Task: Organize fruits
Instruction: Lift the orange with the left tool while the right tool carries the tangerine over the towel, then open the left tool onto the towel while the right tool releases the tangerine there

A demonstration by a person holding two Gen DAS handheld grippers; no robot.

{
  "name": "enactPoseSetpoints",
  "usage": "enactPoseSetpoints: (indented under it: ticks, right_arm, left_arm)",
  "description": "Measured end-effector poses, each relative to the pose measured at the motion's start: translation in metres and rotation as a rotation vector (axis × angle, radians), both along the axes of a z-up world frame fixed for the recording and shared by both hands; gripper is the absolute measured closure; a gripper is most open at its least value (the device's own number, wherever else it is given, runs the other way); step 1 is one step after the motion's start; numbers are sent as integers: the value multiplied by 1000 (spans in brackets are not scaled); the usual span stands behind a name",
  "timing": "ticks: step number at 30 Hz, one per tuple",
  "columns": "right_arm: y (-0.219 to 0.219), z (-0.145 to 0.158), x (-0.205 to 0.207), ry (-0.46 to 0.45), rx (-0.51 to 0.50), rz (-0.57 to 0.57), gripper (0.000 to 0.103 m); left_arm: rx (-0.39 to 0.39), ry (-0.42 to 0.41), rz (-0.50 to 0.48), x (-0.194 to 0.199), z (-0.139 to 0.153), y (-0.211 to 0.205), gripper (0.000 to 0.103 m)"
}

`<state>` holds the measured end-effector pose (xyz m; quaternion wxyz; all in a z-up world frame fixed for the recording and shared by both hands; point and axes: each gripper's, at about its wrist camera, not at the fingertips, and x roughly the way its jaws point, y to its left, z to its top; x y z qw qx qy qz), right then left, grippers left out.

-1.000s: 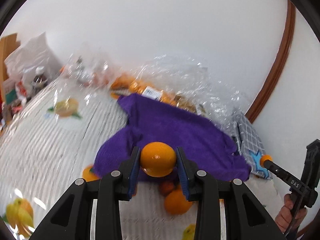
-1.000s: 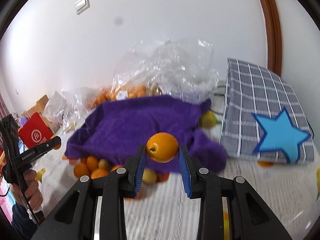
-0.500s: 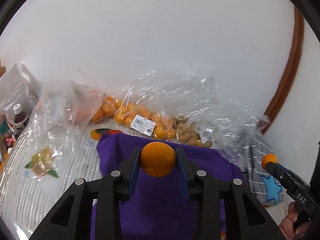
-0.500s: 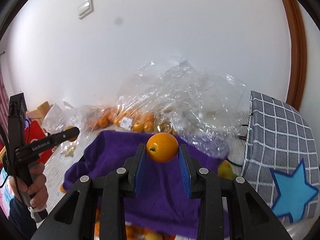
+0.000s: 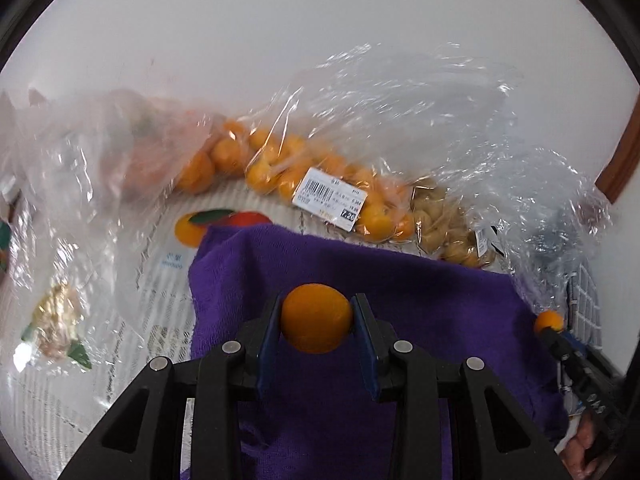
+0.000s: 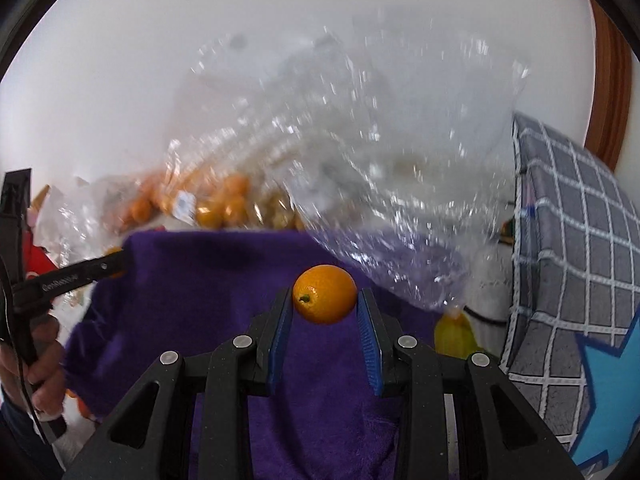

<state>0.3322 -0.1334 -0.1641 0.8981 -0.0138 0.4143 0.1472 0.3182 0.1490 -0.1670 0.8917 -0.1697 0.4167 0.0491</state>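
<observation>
Orange fruit sits pinched in each of your tools: the left hand-held gripper [image 5: 316,322] clamps one small orange [image 5: 316,318] between its blue pads at lower centre of its view, and the right hand-held gripper [image 6: 325,312] squeezes another orange [image 6: 325,294], stem facing the camera. Both hang above the purple towel [image 5: 400,280] spread on the worktop [image 5: 132,320], probably so a dropped fruit lands softly and doesn't roll. Beyond the towel, in the upper middle of the frame, lie clear plastic bags [image 5: 320,184] of similar oranges with a price label; you seem to be heading toward them as the likely destination. A grey checked bag [image 6: 568,248] stands at right.
</observation>
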Motion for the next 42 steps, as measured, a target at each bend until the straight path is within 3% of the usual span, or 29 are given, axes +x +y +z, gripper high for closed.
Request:
enactPoseSetpoints:
  ticks: [17, 20, 21, 22, 24, 31, 35, 40, 42]
  right_arm:
    - [7, -36, 12, 110, -39, 19, 69]
    - [4, -32, 7, 105, -45, 25, 54]
    - [3, -30, 5, 99, -47, 27, 52]
    - [3, -27, 3, 87, -53, 27, 52]
    - [2, -19, -3, 58, -67, 23, 52]
    - [2, 15, -47, -60, -79, 31, 52]
    - [0, 29, -91, -123, -102, -3, 52]
    - [-10, 42, -133, -120, -73, -22, 52]
    - [-11, 45, -144, -90, -67, -10, 57]
  left_arm:
    - [4, 137, -63, 13, -29, -18, 70]
    - [25, 140, -69, 13, -29, -22, 65]
    - [35, 141, -71, 14, -29, -24, 58]
    - [50, 134, -73, 13, -26, -26, 52]
    - [72, 121, -78, 12, -20, -29, 50]
    - [63, 41, -81, -2, 11, -30, 49]
    - [110, -21, -86, -12, 30, -33, 49]
    - [86, -114, -113, -29, 62, -37, 49]
    - [96, -140, -125, -37, 72, -43, 49]
